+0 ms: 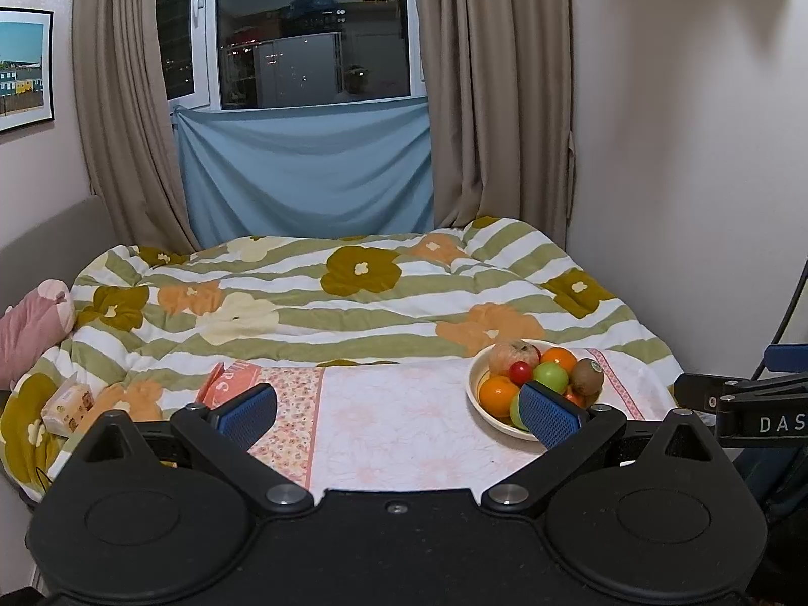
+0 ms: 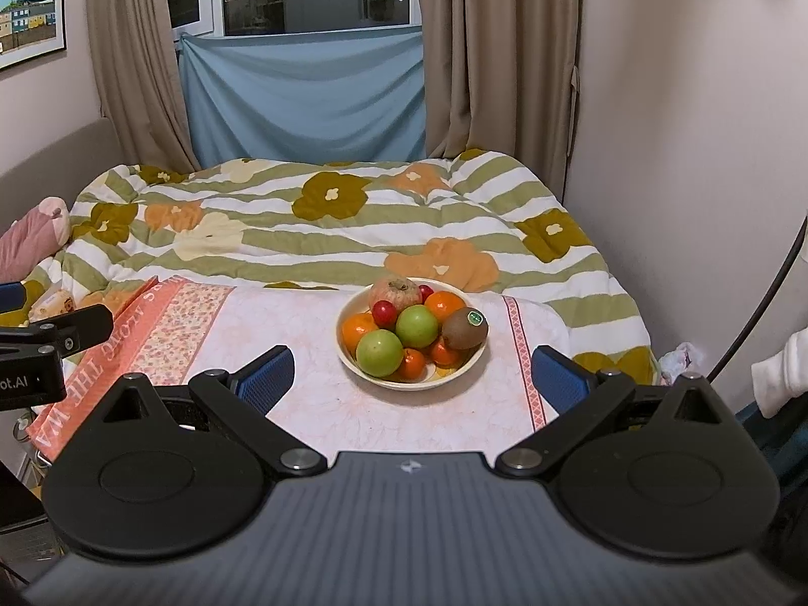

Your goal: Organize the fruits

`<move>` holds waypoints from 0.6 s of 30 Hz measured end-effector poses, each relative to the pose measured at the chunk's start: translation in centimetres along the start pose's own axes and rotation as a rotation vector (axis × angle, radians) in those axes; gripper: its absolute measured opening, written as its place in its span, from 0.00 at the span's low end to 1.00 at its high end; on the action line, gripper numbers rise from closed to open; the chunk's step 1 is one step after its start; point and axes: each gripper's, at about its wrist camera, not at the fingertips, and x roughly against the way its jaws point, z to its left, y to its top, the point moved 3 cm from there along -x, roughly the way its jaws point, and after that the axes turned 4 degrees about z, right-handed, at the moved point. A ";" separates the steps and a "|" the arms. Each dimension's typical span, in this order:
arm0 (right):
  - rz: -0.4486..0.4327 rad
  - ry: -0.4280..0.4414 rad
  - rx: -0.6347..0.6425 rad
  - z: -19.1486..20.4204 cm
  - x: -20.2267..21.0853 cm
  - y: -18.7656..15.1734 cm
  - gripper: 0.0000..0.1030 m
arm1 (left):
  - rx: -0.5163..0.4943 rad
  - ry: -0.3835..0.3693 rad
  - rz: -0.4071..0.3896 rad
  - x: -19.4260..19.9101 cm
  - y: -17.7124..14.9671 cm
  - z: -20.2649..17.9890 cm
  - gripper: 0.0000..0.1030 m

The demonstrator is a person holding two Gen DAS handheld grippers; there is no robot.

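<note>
A cream bowl (image 2: 353, 361) of fruit stands on a pink floral cloth (image 2: 313, 404) laid over the bed. It holds two green apples (image 2: 379, 352), several oranges (image 2: 444, 304), a kiwi (image 2: 464, 329), a pomegranate (image 2: 395, 293) and small red fruits (image 2: 384, 313). My right gripper (image 2: 413, 371) is open and empty, just in front of the bowl. My left gripper (image 1: 399, 411) is open and empty, left of the bowl (image 1: 477, 379); its right finger (image 1: 548, 414) hides the bowl's near side.
A striped flowered duvet (image 2: 328, 232) covers the bed behind the cloth. A tissue pack (image 1: 68, 406) and a pink plush (image 1: 30, 328) lie at the left. A wall (image 2: 682, 151) runs along the right. Curtains and a window are at the back.
</note>
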 end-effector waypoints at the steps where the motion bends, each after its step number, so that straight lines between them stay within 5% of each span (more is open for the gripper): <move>1: 0.001 -0.001 0.002 0.0 0.0 0.0 1.00 | 0.002 0.000 -0.001 0.0 0.0 0.1 1.00; 18: 0.010 -0.002 0.001 0.7 -0.7 -0.3 1.00 | 0.007 -0.003 0.003 -0.1 0.0 0.3 1.00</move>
